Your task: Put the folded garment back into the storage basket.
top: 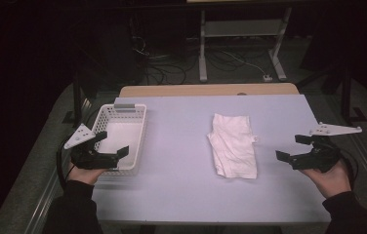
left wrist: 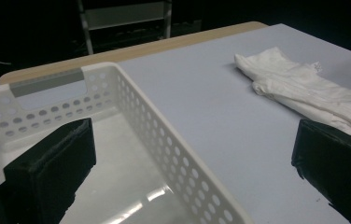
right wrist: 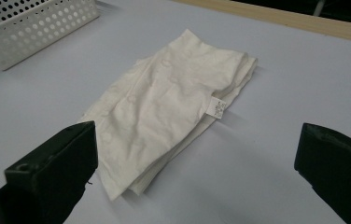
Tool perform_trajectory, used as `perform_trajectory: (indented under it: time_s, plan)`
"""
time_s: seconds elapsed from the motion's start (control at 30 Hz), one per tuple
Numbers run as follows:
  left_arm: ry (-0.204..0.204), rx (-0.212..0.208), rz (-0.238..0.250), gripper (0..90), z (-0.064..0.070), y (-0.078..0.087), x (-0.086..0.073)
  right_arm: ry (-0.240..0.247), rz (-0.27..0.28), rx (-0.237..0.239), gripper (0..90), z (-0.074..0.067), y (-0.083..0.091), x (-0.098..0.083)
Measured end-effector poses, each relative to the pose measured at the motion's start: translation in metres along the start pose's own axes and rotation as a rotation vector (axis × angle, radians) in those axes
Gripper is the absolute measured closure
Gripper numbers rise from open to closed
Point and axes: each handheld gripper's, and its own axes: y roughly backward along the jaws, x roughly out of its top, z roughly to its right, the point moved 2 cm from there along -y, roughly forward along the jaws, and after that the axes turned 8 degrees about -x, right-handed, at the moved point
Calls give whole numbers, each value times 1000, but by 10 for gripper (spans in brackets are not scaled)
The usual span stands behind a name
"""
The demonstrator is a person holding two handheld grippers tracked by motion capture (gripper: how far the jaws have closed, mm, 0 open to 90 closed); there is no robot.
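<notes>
A folded white cloth (top: 233, 146) lies flat on the pale table, right of centre; it also appears in the left gripper view (left wrist: 304, 91) and the right gripper view (right wrist: 169, 102), where a small label sticks out of its edge. A white perforated basket (top: 104, 118) stands at the table's left side, empty inside (left wrist: 131, 112). My left gripper (top: 112, 144) hovers open over the basket's near end. My right gripper (top: 292, 146) is open too, held a short way right of the cloth with nothing between its jaws.
The table's far edge shows a wooden strip (top: 206, 89). Beyond it stand a metal frame (top: 240, 29) and loose cables on the dark floor. A corner of the basket (right wrist: 33, 23) shows at the upper left of the right gripper view.
</notes>
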Motion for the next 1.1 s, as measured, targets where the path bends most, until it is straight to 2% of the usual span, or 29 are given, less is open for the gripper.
perform_trajectory:
  time_s: [0.23, 0.27, 0.33, 0.67, 0.97, 1.1]
  plan:
    - [-16, -17, -24, 0, 1, -10, 9, 13, -6, 14, 0, -4, -2, 6]
    - [-21, -22, -39, 0, -1, -17, 14, 18, -12, 21, 0, -6, -4, 7]
    - [-25, -27, -43, 0, 0, -20, 17, 21, -18, 27, 0, -8, -6, 8]
    - [-50, -52, -61, 0, 5, -33, 33, 36, -37, 49, 0, -14, -16, 10]
    - [-63, -79, -48, 0, 12, -49, 49, 41, -53, 60, 0, -18, -24, 9]
    - [-78, -91, -59, 0, 16, -56, 56, 43, -62, 65, 0, -21, -27, 9]
